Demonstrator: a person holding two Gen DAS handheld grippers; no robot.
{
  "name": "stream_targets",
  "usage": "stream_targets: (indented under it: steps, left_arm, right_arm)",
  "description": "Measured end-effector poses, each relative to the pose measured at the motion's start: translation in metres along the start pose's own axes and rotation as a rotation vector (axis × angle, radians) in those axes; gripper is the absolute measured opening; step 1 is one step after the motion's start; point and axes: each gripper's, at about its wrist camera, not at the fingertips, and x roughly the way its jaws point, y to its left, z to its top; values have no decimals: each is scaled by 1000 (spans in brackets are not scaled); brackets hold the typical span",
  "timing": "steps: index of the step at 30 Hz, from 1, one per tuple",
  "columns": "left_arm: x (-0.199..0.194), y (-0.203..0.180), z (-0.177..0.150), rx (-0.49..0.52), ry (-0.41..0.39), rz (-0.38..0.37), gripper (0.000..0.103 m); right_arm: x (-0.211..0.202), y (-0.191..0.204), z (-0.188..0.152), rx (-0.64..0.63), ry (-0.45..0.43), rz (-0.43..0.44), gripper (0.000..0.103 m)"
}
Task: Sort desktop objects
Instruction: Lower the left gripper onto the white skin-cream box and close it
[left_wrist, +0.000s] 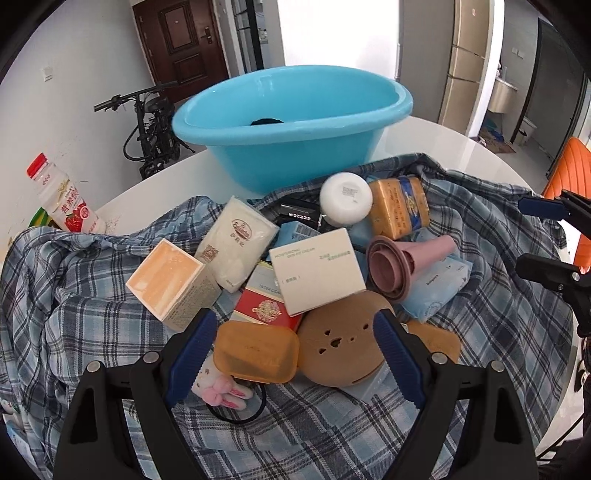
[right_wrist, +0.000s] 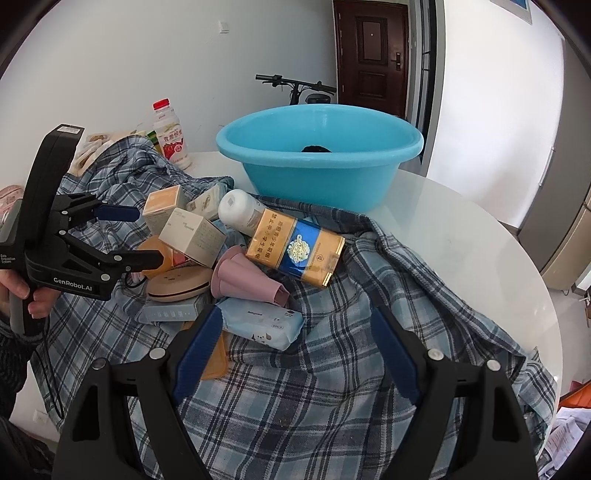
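Note:
A pile of small objects lies on a plaid shirt (left_wrist: 110, 332) on a white round table. My left gripper (left_wrist: 295, 328) is open over an orange soap box (left_wrist: 255, 350) and a tan round disc (left_wrist: 340, 343). Around them lie a white cream box (left_wrist: 317, 273), an orange-topped box (left_wrist: 170, 280), a pink funnel (left_wrist: 402, 262), a gold-blue carton (right_wrist: 295, 251) and a blue tissue pack (right_wrist: 262, 325). My right gripper (right_wrist: 295, 325) is open and empty above the shirt, next to the tissue pack. A blue basin (left_wrist: 291, 122) stands behind the pile, a dark item inside.
A red-capped yogurt bottle (left_wrist: 62, 199) stands at the table's left edge. An orange chair (left_wrist: 569, 173) is at the right. A bicycle (left_wrist: 147, 125) and a brown door stand beyond the table. The left gripper also shows in the right wrist view (right_wrist: 144, 236).

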Motion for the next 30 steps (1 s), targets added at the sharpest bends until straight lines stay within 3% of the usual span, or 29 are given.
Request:
stream_targets:
  steps: [20, 30]
  left_arm:
    - [33, -6, 24, -26, 45, 14, 88]
    - [50, -3, 30, -11, 33, 74, 88]
  right_arm:
    - [10, 4, -3, -40, 24, 32, 81]
    - [12, -3, -4, -30, 29, 28, 81]
